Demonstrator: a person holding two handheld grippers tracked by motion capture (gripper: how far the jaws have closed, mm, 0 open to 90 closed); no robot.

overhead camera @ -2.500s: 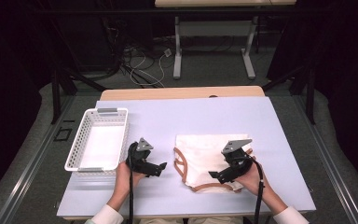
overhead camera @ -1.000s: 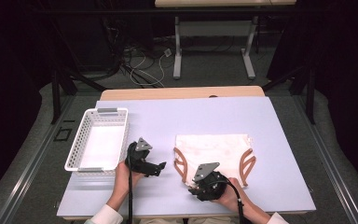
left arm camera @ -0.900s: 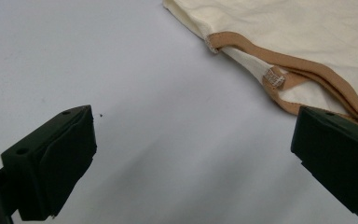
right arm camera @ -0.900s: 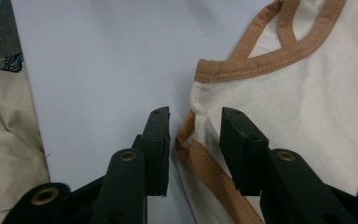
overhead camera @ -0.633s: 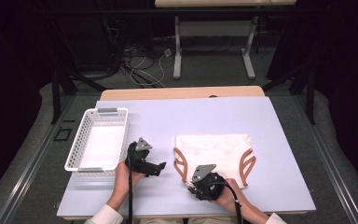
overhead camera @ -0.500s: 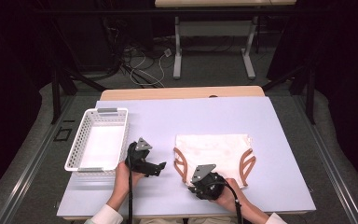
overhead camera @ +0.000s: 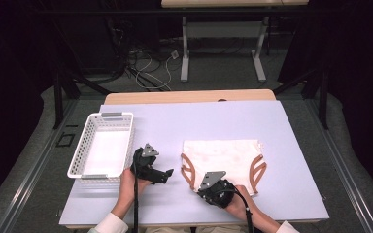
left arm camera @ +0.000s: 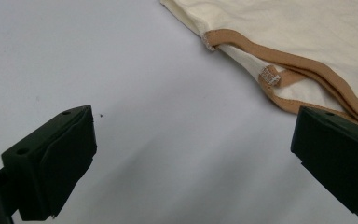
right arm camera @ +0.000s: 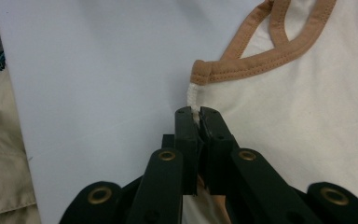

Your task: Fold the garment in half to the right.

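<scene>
A cream garment (overhead camera: 226,156) with tan-brown trim lies flat on the pale lilac table, right of centre. My right gripper (overhead camera: 205,190) sits at its near left corner, and in the right gripper view (right arm camera: 197,116) its jaws are shut on the white edge of the cloth just below the tan trim (right arm camera: 242,70). My left gripper (overhead camera: 167,173) rests on the table left of the garment, jaws wide open with nothing between them. In the left gripper view (left arm camera: 193,154) the garment's trimmed straps (left arm camera: 284,79) lie ahead of the open jaws.
A white plastic basket (overhead camera: 85,145) stands empty at the table's left side. The table's wooden far edge (overhead camera: 189,96) meets dark floor with cables and another table's legs beyond. Beige trousers (right arm camera: 0,154) show at the near edge.
My right gripper moved from the garment's right side to its near left corner and closed on the cloth there. The garment now lies spread flatter. The left gripper has stayed put.
</scene>
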